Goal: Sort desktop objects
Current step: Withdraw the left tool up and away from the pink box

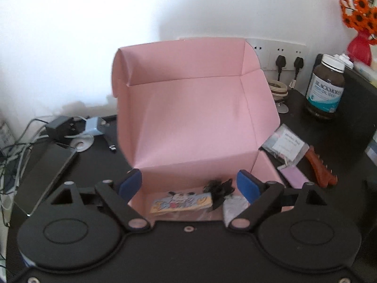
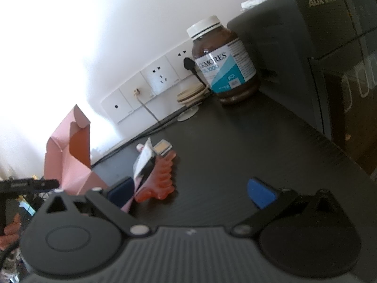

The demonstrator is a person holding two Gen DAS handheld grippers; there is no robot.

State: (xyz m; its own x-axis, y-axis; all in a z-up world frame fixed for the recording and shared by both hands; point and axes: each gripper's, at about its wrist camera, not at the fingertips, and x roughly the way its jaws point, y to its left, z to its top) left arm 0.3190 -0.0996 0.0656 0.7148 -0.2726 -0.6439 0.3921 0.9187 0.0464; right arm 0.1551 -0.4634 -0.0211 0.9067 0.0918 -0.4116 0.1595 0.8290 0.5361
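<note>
the black desk (image 2: pixel 235 146) carries an open pink box (image 1: pixel 188 118) with its lid up. inside, at the front, lie a cartoon card (image 1: pixel 181 203) and a black clip (image 1: pixel 218 188). the left gripper (image 1: pixel 188 185) hovers over them, released and empty. the right gripper (image 2: pixel 190 192) is spread wide, nothing between its fingers, just beside an orange hair claw (image 2: pixel 160 179).

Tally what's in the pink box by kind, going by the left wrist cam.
Cartoon-print card: 1
Black clip-like item: 1
Silvery packet: 1
Total: 3 visible in the pink box; the nearest part of its floor is hidden.
</note>
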